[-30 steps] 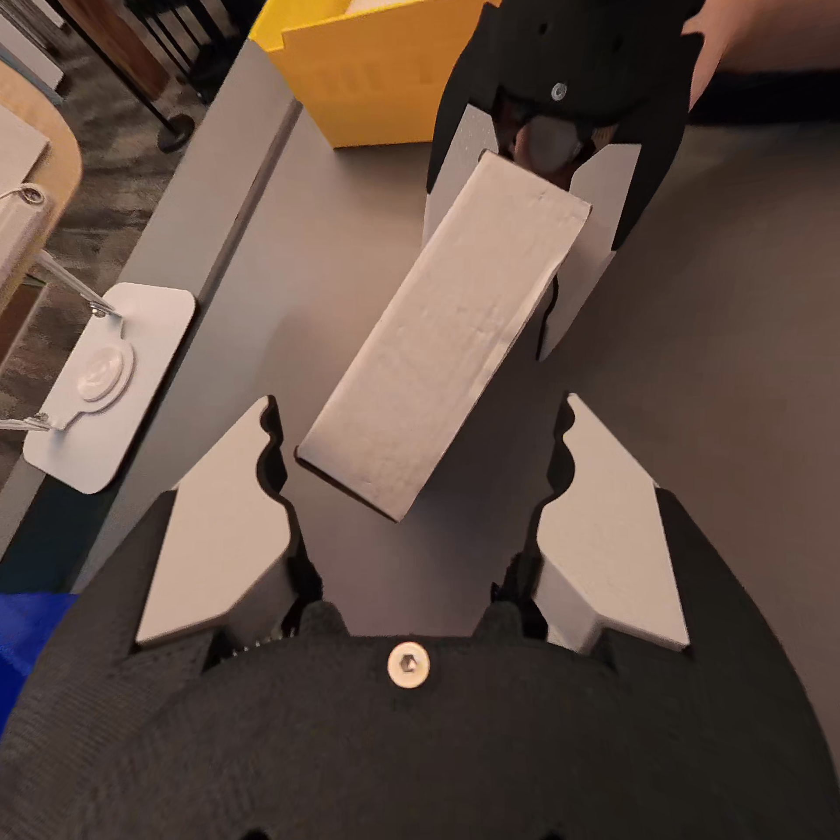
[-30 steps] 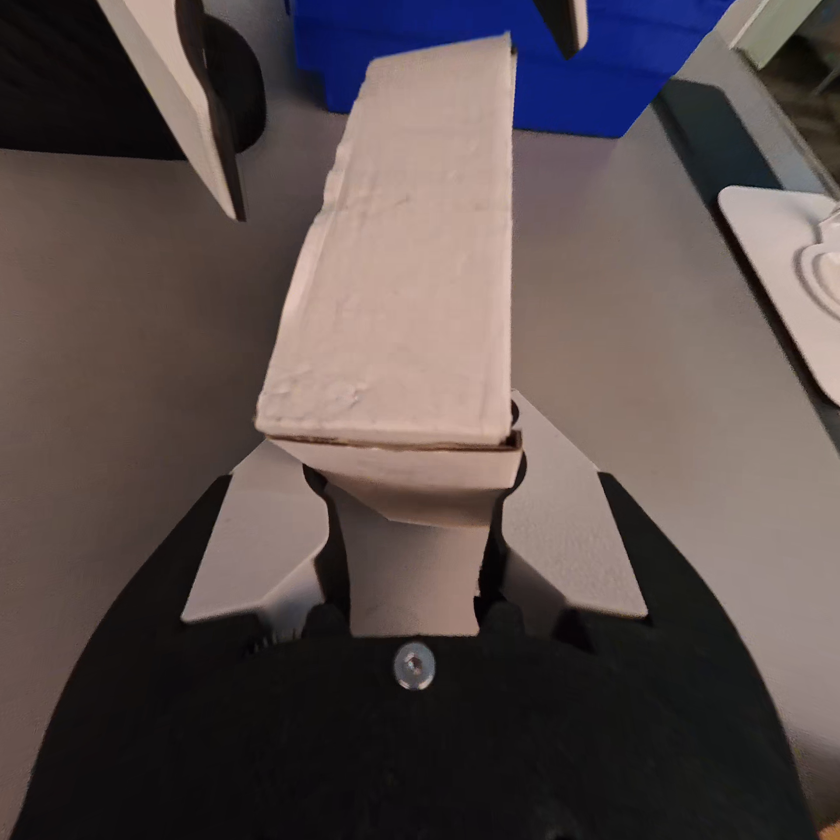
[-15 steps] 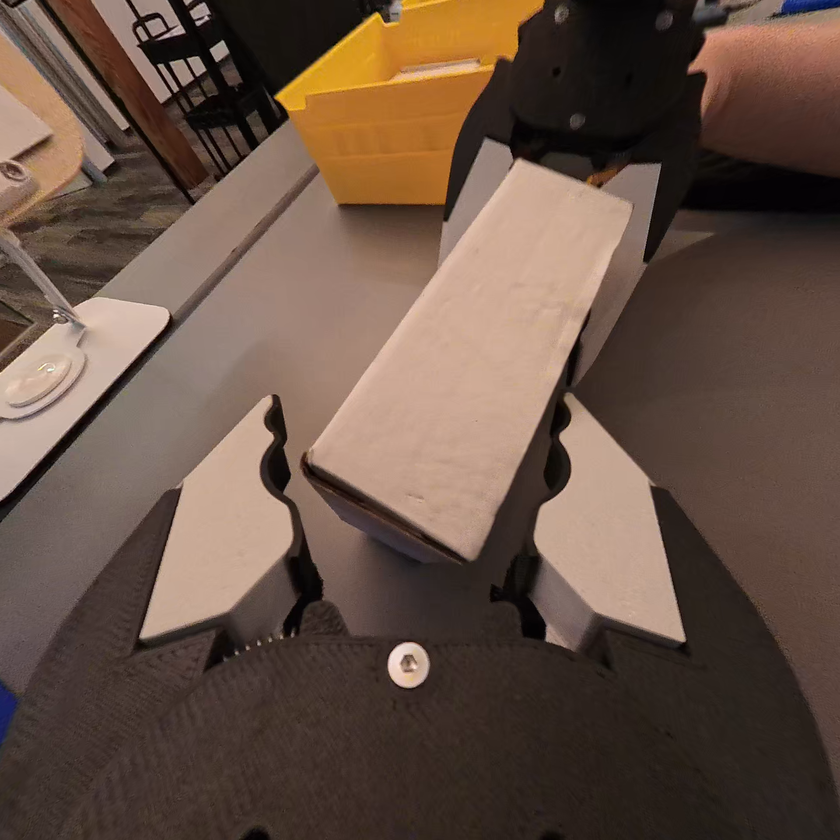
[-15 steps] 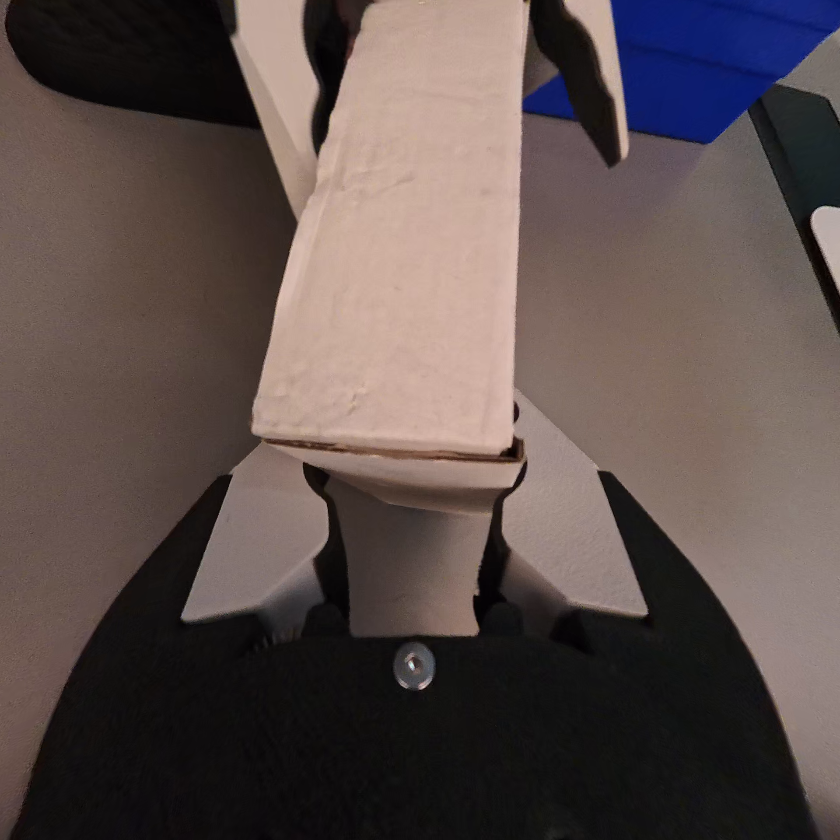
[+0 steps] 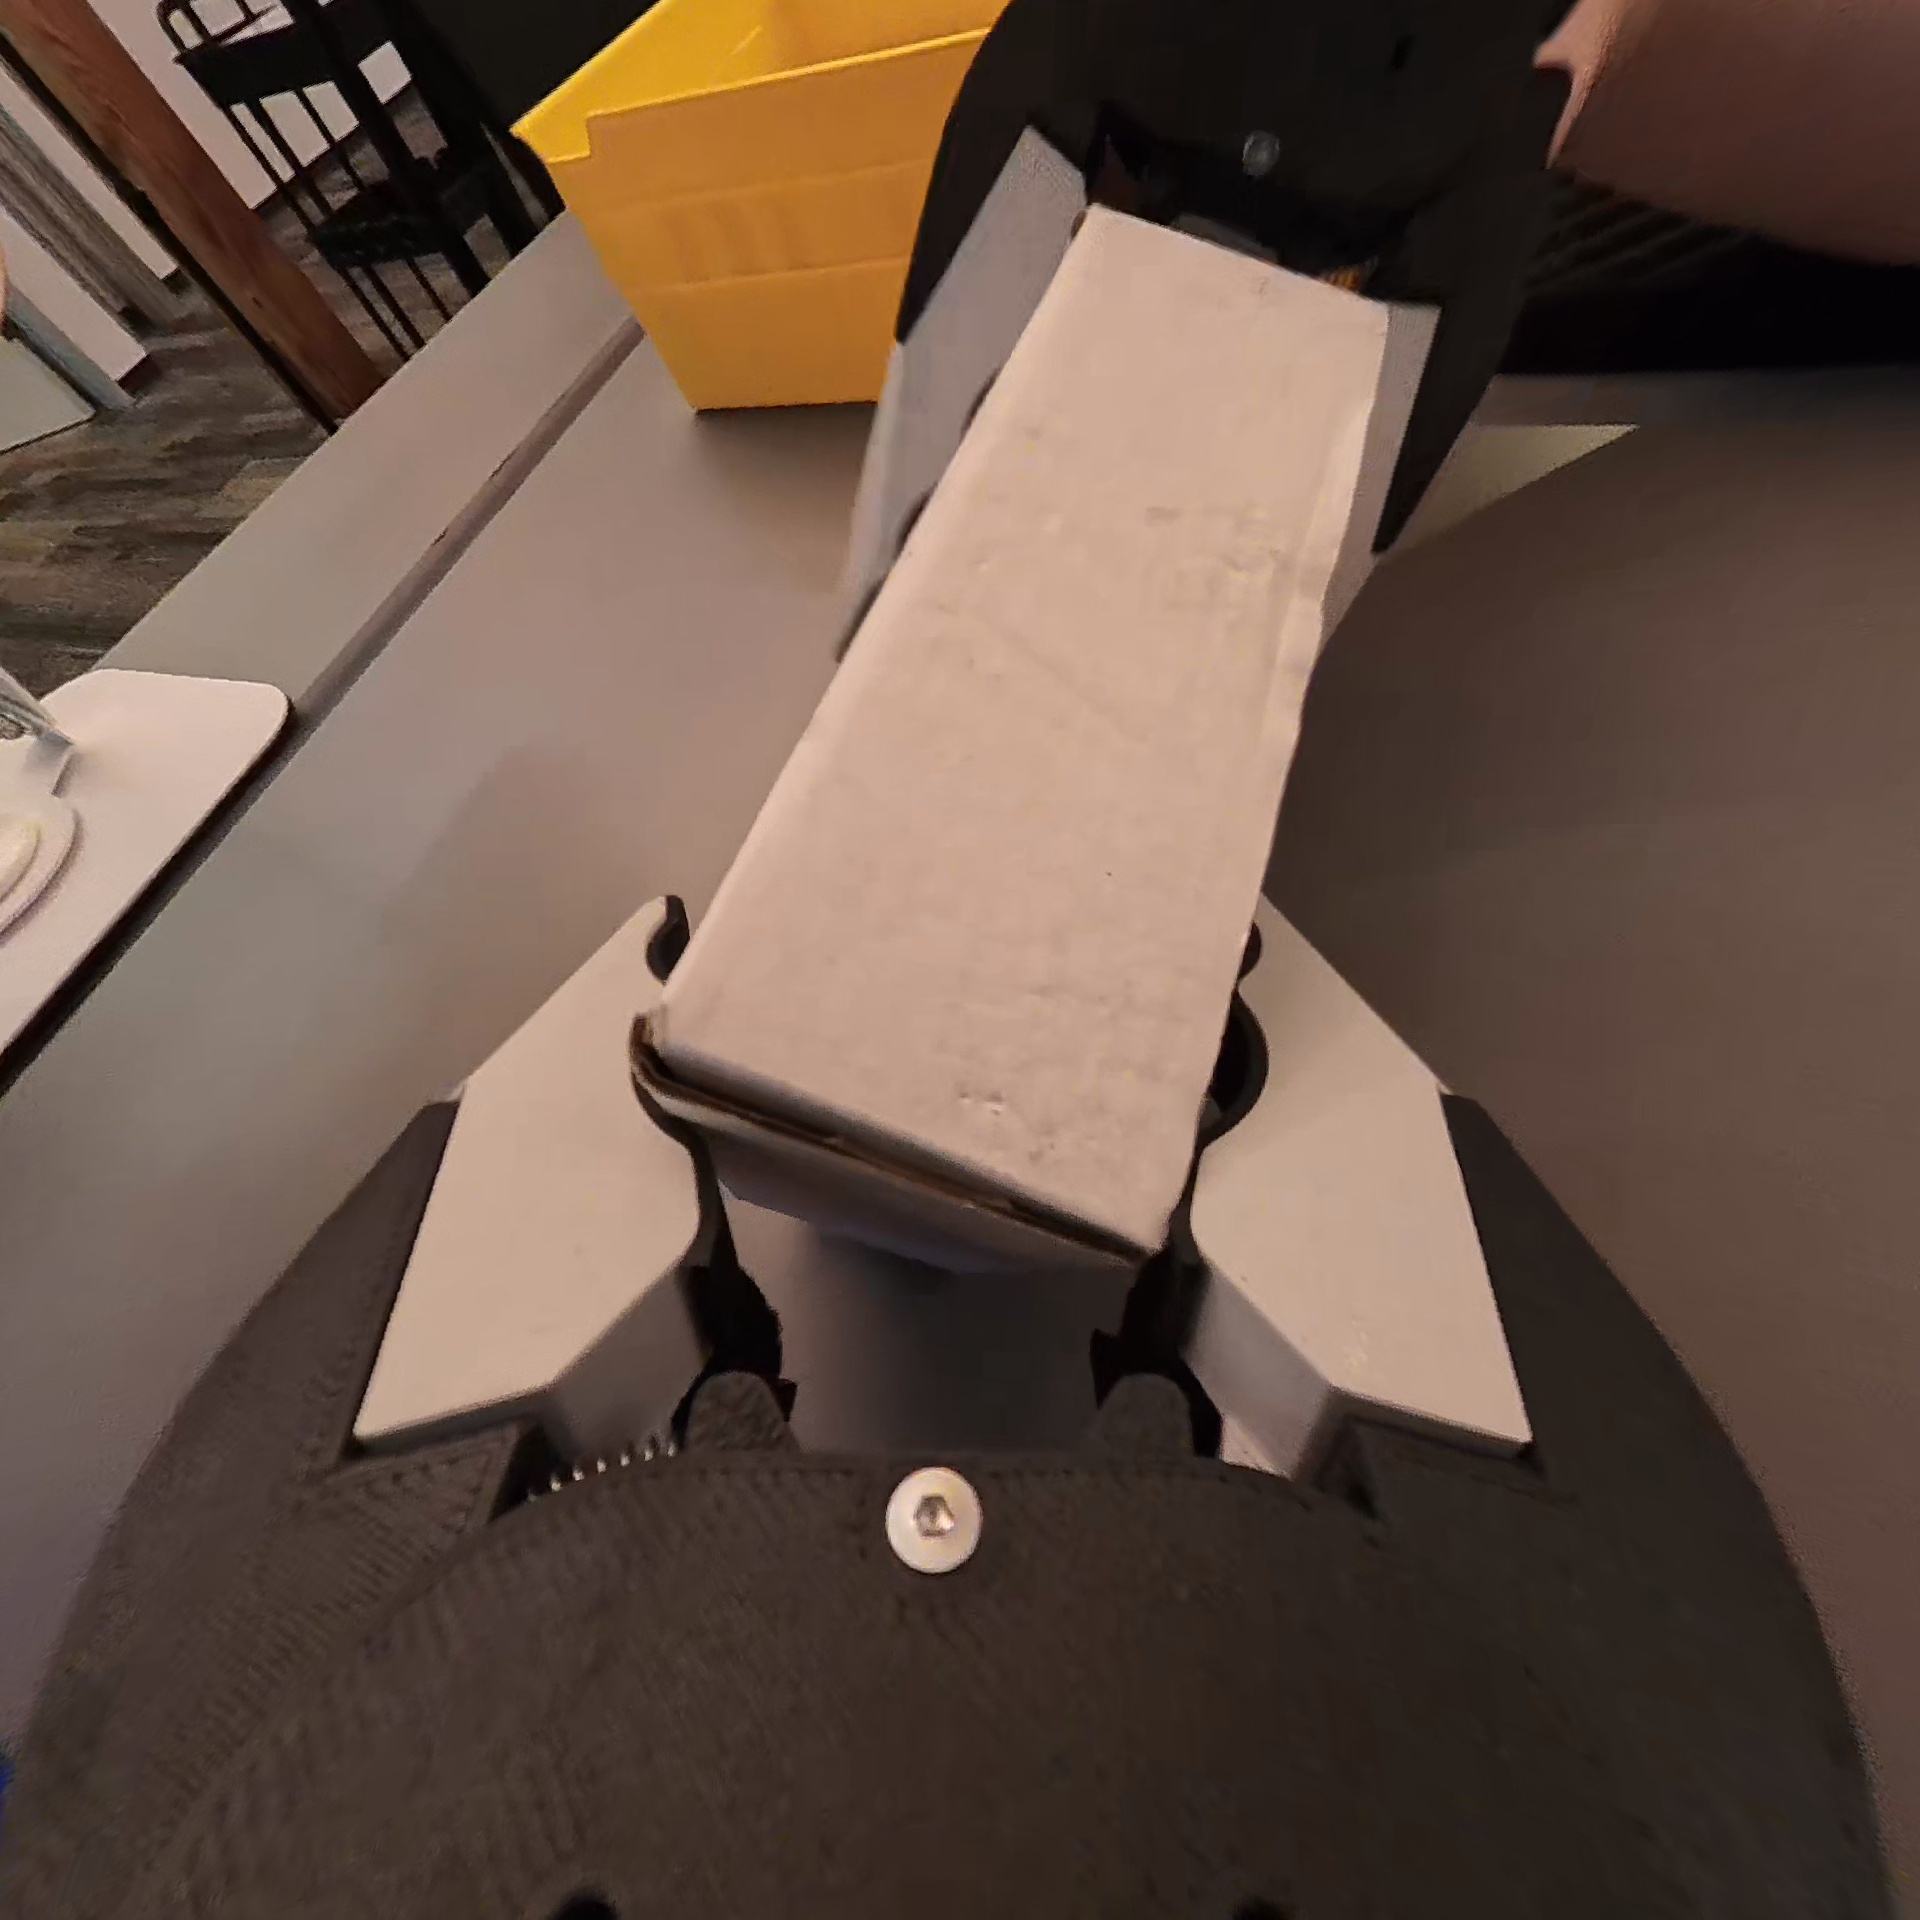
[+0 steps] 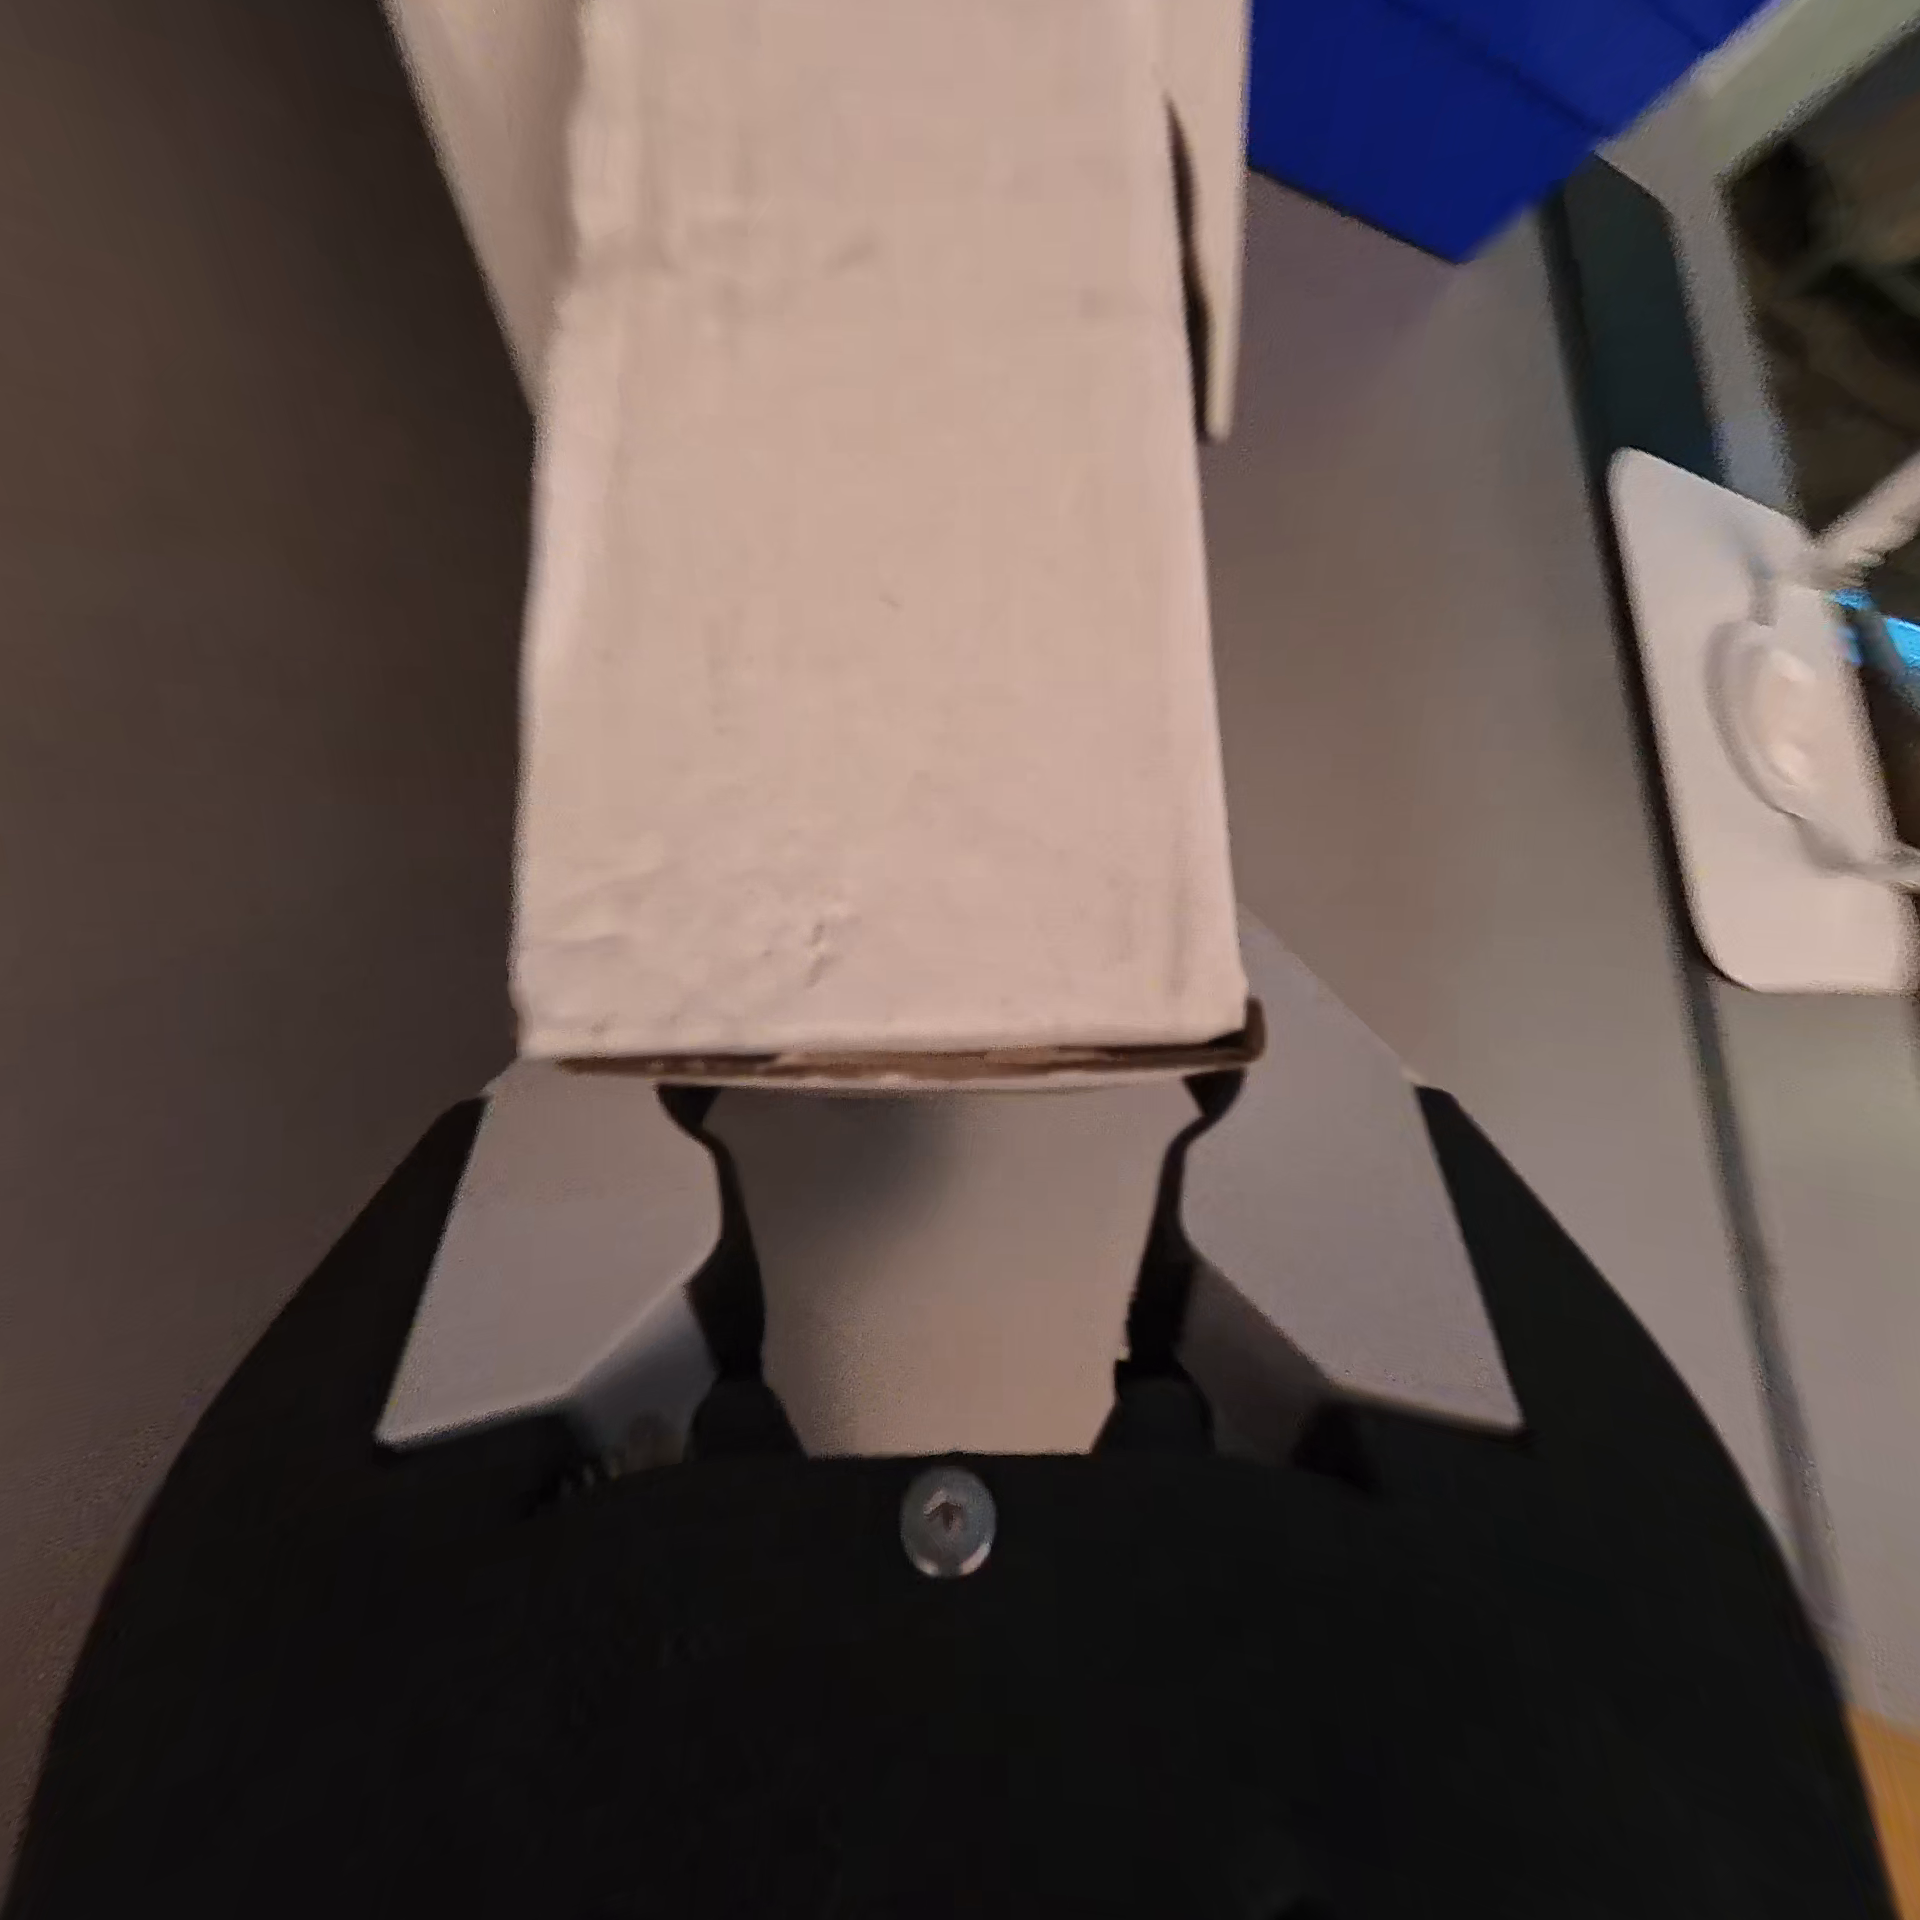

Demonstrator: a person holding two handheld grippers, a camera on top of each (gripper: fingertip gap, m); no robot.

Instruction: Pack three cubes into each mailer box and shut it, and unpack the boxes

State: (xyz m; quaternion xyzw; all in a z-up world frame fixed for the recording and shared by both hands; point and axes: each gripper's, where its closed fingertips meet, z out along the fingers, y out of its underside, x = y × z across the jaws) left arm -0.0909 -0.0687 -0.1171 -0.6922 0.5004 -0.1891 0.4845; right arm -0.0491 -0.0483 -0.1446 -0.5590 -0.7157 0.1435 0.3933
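Observation:
A shut white mailer box point(image 5: 1039, 748) is held in the air over the grey table point(image 5: 416, 727), spanning both grippers. My left gripper point(image 5: 961, 935) is shut on its near end, with both fingers against the box sides. My right gripper point(image 5: 1107, 603) faces me and is shut on the far end. In the right wrist view the box point(image 6: 873, 623) fills the middle and my right gripper point(image 6: 951, 1049) clamps its near end. A sliver of a left finger point(image 6: 1216, 260) shows beside the far end. No cubes are in view.
A yellow bin point(image 5: 790, 208) stands at the far edge behind the right gripper. A blue bin point(image 6: 1455, 104) sits at the other end. A flat white stand base point(image 5: 135, 779) lies at the table's side edge, also in the right wrist view point(image 6: 1766, 727). A forearm point(image 5: 1745, 135) is behind the right gripper. My hands' fingertips stand some 7 cm from each other. The flat white stand base point(image 5: 135, 779) is about equally far from each gripper, around 35 cm. It turns up in the right wrist view point(image 6: 1759, 858) as well.
My left gripper moved forward around the free end of the box and closed on it. The right gripper kept its hold, and the box levelled out between the two.

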